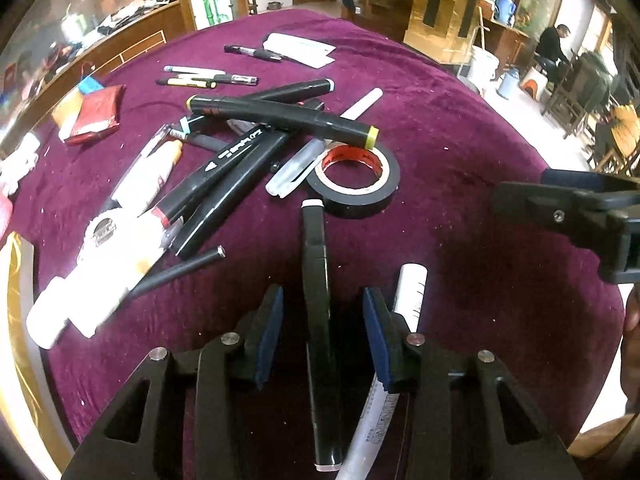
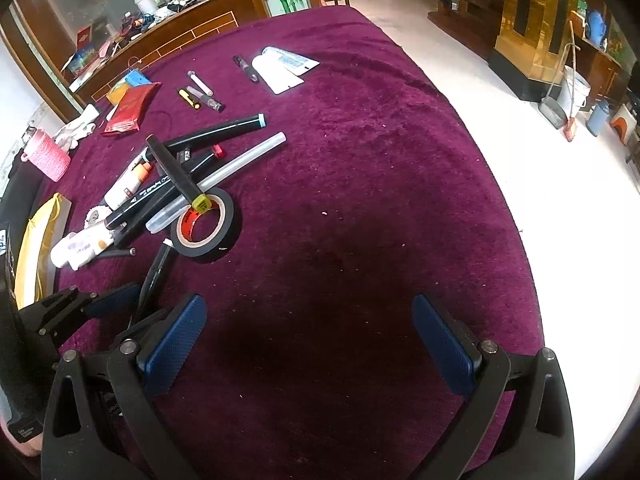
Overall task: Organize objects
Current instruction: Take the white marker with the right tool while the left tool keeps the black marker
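The left tool [image 1: 323, 308] points steeply down at a purple velvet-covered surface [image 1: 460, 152], its two blue-padded fingers a little apart. A black marker [image 1: 316, 280] with a white end cap lies lengthwise in the gap between them, with space visible on both sides, so the pads do not press on it. Just beside the right-hand finger, partly under it, lies a white pen [image 1: 408, 292] with printed markings. Straight ahead of the left tool, just past the marker's white tip, sits a roll of black tape [image 1: 354, 178] lying flat, its inner core red and white. Ahead and to the left of the tape is a loose heap of black markers [image 1: 224, 160] crossing one another, one with a yellow cap [image 1: 372, 137] resting over the tape's edge, along with white glue bottles [image 1: 120, 248] and a clear pen. Farther ahead lie a few smaller pens [image 1: 208, 78], a red packet [image 1: 96, 114] and white cards [image 1: 300, 50]. The right tool [image 2: 308, 344] hangs over a bare, shadowed patch of the same surface, to the right of the left tool, its blue pads spread wide with nothing between them. People are dimly visible in the room beyond.
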